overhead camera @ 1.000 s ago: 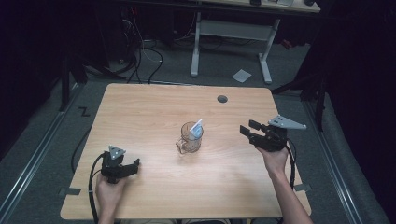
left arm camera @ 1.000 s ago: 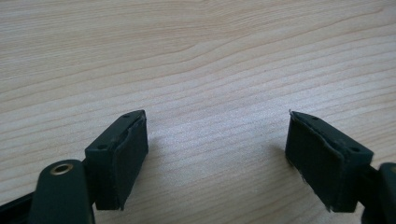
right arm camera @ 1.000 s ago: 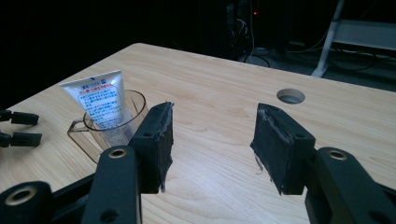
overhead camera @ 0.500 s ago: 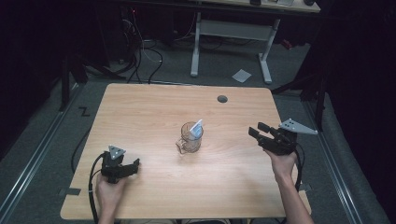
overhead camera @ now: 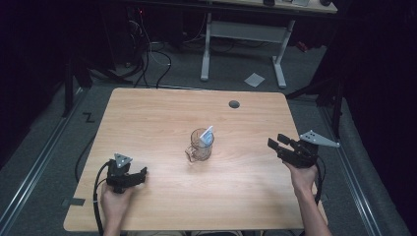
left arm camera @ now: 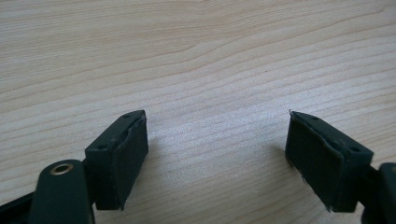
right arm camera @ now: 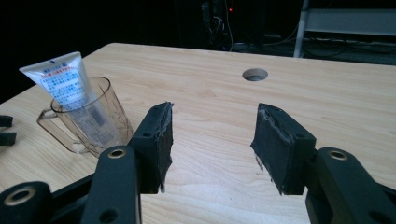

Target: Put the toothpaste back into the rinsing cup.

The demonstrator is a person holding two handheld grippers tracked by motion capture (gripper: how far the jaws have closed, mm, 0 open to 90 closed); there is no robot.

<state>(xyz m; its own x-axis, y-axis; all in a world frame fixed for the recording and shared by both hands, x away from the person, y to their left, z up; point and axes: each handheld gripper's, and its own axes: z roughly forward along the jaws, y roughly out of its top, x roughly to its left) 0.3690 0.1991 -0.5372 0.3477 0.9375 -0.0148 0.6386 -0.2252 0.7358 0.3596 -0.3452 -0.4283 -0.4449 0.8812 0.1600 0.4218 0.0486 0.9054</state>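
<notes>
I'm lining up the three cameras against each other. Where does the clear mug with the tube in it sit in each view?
High view: the clear mug stands mid-table, between the two hands.
Left gripper view: not in it.
Right gripper view: the mug is at the left edge, left of the tool's jaws, with the white tube leaning out of it.
Shared landmark: the round hole in the tabletop, beyond the mug.

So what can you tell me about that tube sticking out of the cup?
The tube is a white, soft-looking plastic squeeze tube with red and blue print on its face. Its flat crimped end points up, above the rim; its lower part sits inside the clear, handled cup. It leans at a tilt against the cup's rim. The cup stands upright near the middle of the wooden table. Nothing else touches the tube.
</notes>
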